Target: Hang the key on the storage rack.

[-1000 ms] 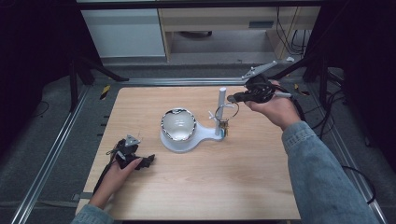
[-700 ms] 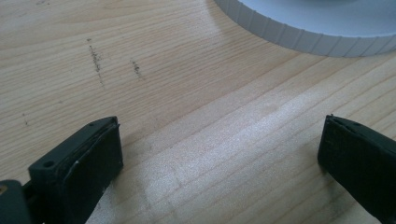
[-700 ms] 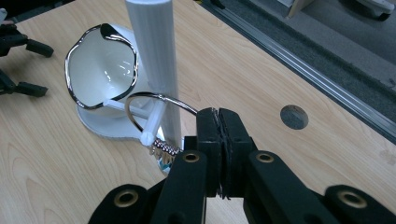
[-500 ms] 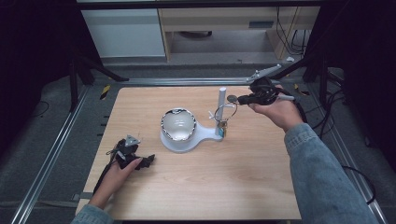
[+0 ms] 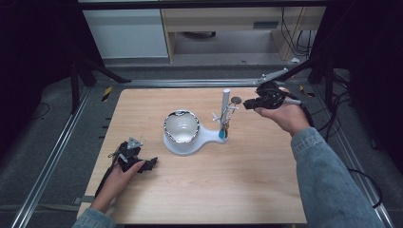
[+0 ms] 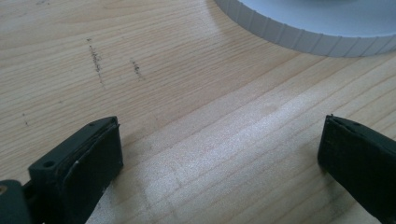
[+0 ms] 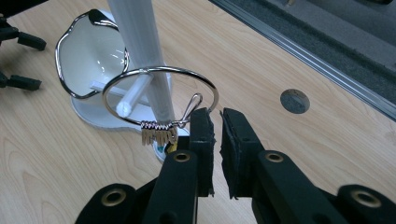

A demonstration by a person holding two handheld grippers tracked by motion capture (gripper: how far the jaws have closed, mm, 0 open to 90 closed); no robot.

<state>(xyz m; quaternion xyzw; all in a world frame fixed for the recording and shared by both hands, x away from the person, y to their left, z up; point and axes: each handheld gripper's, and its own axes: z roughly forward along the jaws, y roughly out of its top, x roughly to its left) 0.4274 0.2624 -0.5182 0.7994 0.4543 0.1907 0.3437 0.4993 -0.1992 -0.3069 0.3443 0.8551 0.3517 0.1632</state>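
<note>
1. The jaws of the right gripper (image 7: 217,122) have just been opening; a narrow gap is now seen between the pads, and nothing is clamped in it.
2. The silver bangle (image 7: 161,98) is seen just ahead of and to the left of the left pad, ringed around the white post (image 7: 140,51) of the jewellery stand (image 5: 199,137), its clasp close beside the pad; whether it touches cannot be told.
3. From this it is judged that the bangle is released and hung on a peg (image 7: 133,95) of the stand, so the placing looks all but done and only a clear withdrawal is left.
4. The left gripper (image 6: 219,154) is held wide open and empty, low over the wooden table (image 6: 187,93), with the ribbed rim of the stand's base ahead of it and above its right jaw.
5. Counted: two grippers, one bangle, one stand with one post and one silver-rimmed dish (image 5: 181,126), one table.
6. Compared with a second ago, the right hand (image 5: 285,114) is seen in almost the same place.
</note>
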